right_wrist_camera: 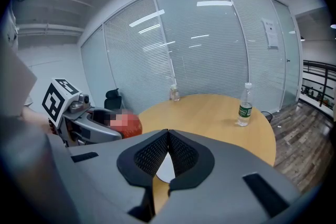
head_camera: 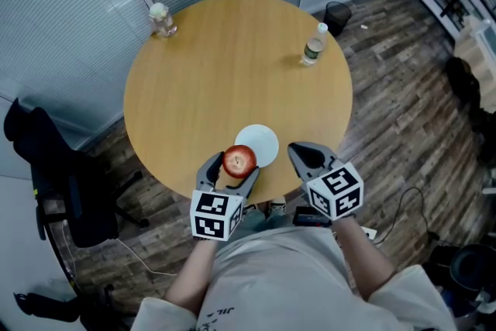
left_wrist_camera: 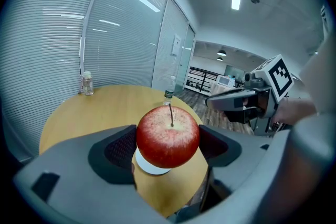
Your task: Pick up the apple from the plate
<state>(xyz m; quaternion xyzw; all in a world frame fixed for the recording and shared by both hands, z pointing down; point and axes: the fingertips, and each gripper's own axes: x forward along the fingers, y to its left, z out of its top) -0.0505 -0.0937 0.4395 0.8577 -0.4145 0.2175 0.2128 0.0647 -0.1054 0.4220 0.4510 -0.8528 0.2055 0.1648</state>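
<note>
Left tongs [left_wrist_camera: 169,150] round apple [left_wrist_camera: 167,138], stem [left_wrist_camera: 171,115] up

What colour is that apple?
The apple is speckled red, yellowish on top; clearest in the left gripper view.

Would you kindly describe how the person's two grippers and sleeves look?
Both the left gripper and right gripper have grey bodies, fingers lined with black textured pads, and a white cube bearing black square markers. The person wears a pale short-sleeved shirt.
</note>
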